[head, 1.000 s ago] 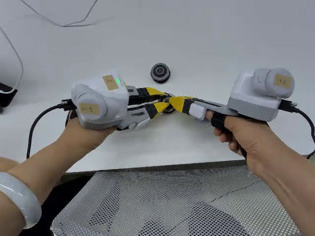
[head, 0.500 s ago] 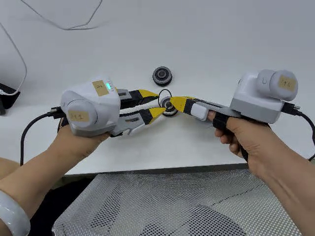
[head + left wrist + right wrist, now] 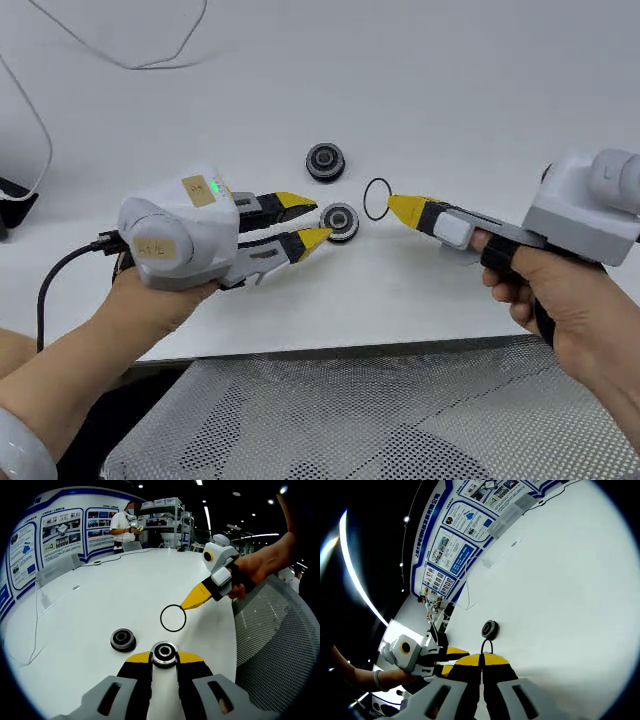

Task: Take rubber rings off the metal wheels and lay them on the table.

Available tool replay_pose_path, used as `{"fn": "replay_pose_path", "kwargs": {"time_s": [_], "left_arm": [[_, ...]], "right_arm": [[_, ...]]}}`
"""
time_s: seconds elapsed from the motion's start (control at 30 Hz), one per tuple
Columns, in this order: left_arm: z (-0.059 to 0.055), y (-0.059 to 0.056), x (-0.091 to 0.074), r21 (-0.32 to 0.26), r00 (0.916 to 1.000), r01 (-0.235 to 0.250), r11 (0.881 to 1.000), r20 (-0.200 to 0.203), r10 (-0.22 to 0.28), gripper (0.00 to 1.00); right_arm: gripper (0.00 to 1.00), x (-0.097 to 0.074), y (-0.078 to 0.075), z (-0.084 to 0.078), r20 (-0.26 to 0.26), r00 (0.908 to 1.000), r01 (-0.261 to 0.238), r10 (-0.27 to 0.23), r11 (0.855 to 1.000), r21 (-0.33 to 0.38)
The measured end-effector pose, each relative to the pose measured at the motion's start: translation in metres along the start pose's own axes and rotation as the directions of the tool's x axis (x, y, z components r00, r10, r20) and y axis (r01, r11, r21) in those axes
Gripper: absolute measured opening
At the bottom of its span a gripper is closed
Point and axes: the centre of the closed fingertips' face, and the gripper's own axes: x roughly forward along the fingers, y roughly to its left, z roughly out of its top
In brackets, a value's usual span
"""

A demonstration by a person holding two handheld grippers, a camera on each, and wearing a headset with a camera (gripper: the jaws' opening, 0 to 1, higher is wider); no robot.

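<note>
Near the front edge of the white worktop (image 3: 470,110), the left gripper (image 3: 318,220) had its yellow-tipped jaws parted around a metal wheel (image 3: 340,221), one tip on either side of it. The left gripper view showed that wheel (image 3: 164,653) lodged between the two tips and touching both, so the jaws were gripping it. Just beside it, towards the person's right, the right gripper (image 3: 393,205) had its jaws closed together on a thin black rubber ring (image 3: 377,199), pinched at its edge. The ring was clear of the held wheel, and I could not tell whether it touched the worktop. From the right gripper view the ring (image 3: 486,646) rose straight out of the shut tips. A second wheel (image 3: 325,161) lay flat farther back, apart from both grippers. A thin cable (image 3: 120,62) curved across the far left.
</note>
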Motion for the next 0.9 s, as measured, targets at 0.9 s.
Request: {"fn": "replay_pose_path", "kwargs": {"time_s": [0.9], "left_arm": [[0.001, -0.001, 0.004, -0.004, 1.0000, 0.003, 1.000, -0.002, -0.003, 0.19]], "right_arm": [[0.06, -0.016, -0.047, -0.016, -0.054, 0.9806, 0.181, -0.188, 0.977, -0.115]]}}
